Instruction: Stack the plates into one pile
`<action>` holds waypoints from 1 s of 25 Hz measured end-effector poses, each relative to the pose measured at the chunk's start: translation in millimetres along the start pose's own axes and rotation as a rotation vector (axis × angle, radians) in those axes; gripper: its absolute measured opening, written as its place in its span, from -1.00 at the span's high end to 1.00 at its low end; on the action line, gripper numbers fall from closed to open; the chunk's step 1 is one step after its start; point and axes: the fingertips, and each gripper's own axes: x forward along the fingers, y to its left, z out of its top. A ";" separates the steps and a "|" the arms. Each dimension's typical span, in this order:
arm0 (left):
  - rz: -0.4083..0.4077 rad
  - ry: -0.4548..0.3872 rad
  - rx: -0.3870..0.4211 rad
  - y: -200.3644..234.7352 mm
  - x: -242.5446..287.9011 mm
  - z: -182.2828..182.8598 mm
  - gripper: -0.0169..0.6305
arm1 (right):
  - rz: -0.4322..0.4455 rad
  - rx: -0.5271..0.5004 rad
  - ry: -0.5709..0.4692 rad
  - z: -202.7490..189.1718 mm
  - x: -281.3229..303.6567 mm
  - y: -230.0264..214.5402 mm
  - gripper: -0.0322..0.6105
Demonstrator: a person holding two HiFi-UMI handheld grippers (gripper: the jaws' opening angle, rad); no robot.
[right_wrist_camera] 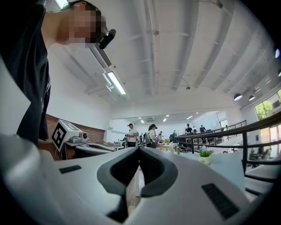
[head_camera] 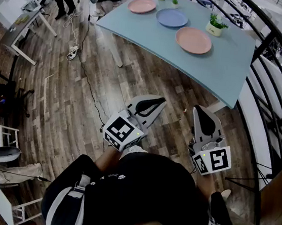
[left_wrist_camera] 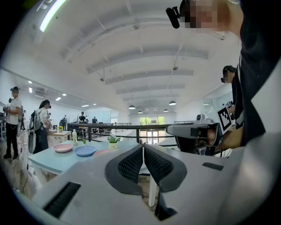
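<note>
Head view: left gripper [head_camera: 158,102] and right gripper [head_camera: 202,113], both shut and empty, hang well short of the table [head_camera: 223,68], where far pink plate [head_camera: 142,5], blue plate [head_camera: 172,17] and near pink plate [head_camera: 193,40] lie apart. Arriving with jaws shut could shove 1 off the edge.

Left claw [head_camera: 158,102] and right claw [head_camera: 201,112] held level, side by side, short of the tabletop [head_camera: 223,68], pointing toward it, jaws closed together on nothing
</note>
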 end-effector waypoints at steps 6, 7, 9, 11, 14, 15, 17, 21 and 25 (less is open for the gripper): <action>-0.009 -0.007 -0.005 16.8 -1.7 0.3 0.89 | -0.018 -0.007 0.002 -0.3 14.7 0.6 0.90; -0.008 -0.006 -0.008 19.0 -3.7 -0.3 0.89 | -0.019 -0.008 0.003 -0.4 16.7 2.6 0.90; -0.011 -0.003 -0.013 22.5 -5.5 -2.4 0.89 | -0.022 -0.006 0.008 -1.9 19.8 4.4 0.90; -0.018 0.001 -0.017 24.5 -5.0 -4.9 0.89 | -0.031 -0.004 0.016 -4.5 21.5 4.0 0.90; -0.031 0.005 -0.027 27.5 -4.3 -8.5 0.89 | -0.056 0.005 0.024 -8.2 23.5 2.2 0.90; -0.035 0.007 -0.030 29.6 -4.9 -9.5 0.89 | -0.060 0.012 0.026 -9.3 25.4 2.4 0.90; -0.039 0.010 -0.035 35.6 -6.9 -11.0 0.89 | -0.063 0.020 0.031 -10.6 31.0 4.1 0.90; -0.044 0.008 -0.045 51.6 -8.7 -12.8 0.89 | -0.069 0.019 0.043 -12.9 44.2 7.2 0.90; -0.040 0.001 -0.063 68.3 -13.5 -22.0 0.89 | -0.066 0.023 0.055 -20.5 58.5 13.7 0.90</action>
